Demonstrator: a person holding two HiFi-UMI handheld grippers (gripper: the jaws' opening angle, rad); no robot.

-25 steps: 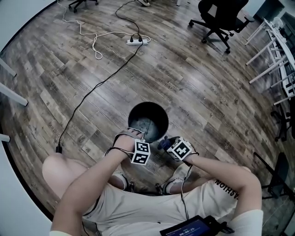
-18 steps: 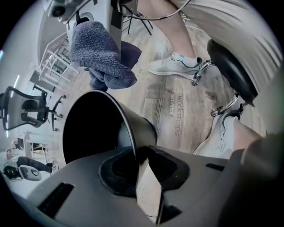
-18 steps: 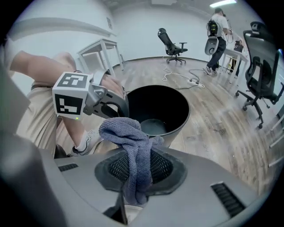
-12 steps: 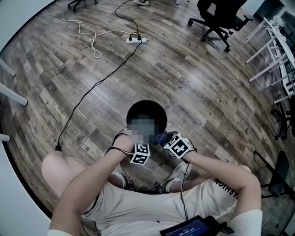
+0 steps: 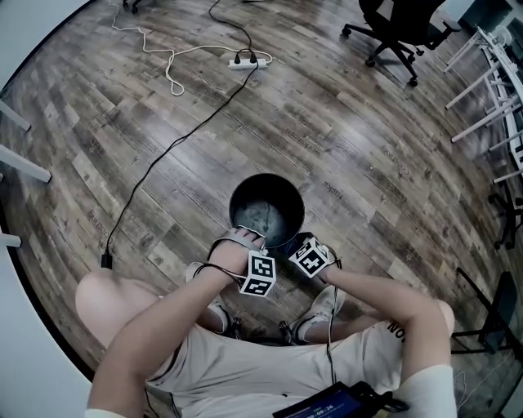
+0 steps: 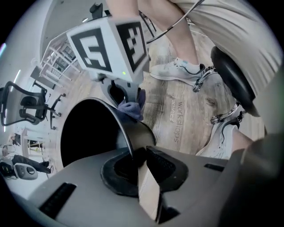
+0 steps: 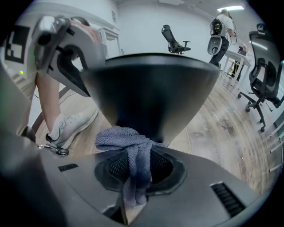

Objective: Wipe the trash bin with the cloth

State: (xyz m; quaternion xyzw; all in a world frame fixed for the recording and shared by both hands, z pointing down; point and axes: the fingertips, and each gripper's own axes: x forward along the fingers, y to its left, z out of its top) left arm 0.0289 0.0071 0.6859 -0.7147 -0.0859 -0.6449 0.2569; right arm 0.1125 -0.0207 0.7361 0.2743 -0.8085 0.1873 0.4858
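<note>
Left gripper (image 6: 141, 156): jaws have just been closing and are now clamped on the bin (image 6: 138, 133) rim. The rim edge runs straight in between the pads. In the head view it sits at the rim's near-left edge, pointing steeply down.

Right gripper (image 7: 135, 166): jaws closed on the cloth (image 7: 124, 135), a bunched blue-grey rag. One fold is pinched between the pads and the rest bulges out ahead of the jaws. The cloth touches the bin's outer wall below the rim, on the side nearest the person. The left gripper view agrees: cloth against the outer wall, just under the right gripper's marker cube (image 6: 108, 42).

The grippers are close together, both on the near side of the bin. The left is on the rim, the right just beside it outside the wall.

Bin: black, round, upright on the wood floor (image 5: 351, 139), open top, scuffed grey at the bottom inside. The person's shoes (image 6: 177, 71) are just behind it.

Farther out, a black cable (image 5: 176, 143) runs across the floor to a power strip (image 5: 245, 61). An office chair (image 5: 400, 24) stands top right, well apart from the bin.
</note>
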